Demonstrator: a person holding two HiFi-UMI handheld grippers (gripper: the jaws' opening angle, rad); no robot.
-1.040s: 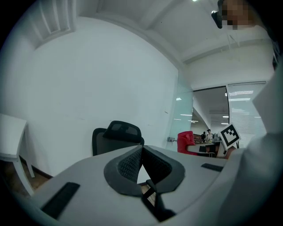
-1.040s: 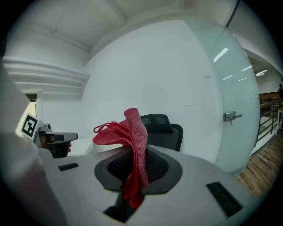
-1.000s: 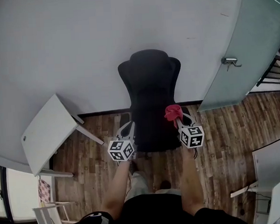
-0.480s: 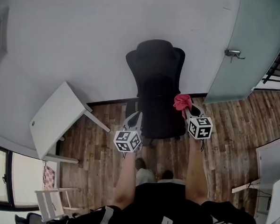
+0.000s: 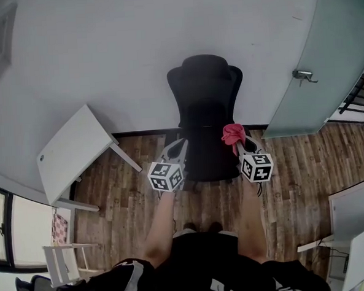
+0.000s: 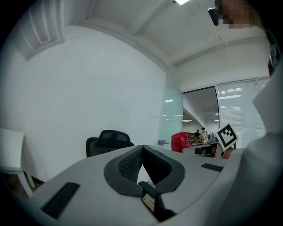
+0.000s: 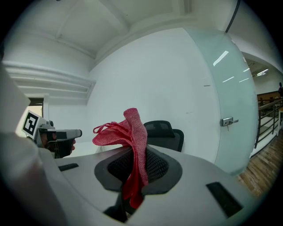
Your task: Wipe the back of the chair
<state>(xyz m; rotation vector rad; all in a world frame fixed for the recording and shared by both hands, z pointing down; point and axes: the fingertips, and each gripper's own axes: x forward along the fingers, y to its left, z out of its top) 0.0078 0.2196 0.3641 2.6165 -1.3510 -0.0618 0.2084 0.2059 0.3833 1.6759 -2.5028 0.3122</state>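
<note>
Plan and claw views, left to right. A small white tabletop (image 5: 72, 158) stands at the far left, well apart from the work. The left claw (image 5: 178, 147) hovers beside the seat's left front corner; its own view shows the pads closed tip to tip with nothing between them (image 6: 141, 148). At centre, the black chair (image 5: 207, 109) stands with its backrest close to the white wall, seat toward the person. The right claw (image 5: 240, 145) hovers beside the seat's right corner, clamped on a red cloth (image 5: 233, 134) – neither claw touches the backrest. A glass door (image 5: 324, 59) closes the right. Likely hazards: the cloth (image 7: 128, 132) is pinched along a narrow fold with most of it flopping free, so dragging it over the backrest could pull it loose; an unsteadied chair might swivel or shift against the wall under pressure. Only the head view shows both claws' standoff from the chair – only the claw views settle the grip, which the head view leaves too small to read.
</note>
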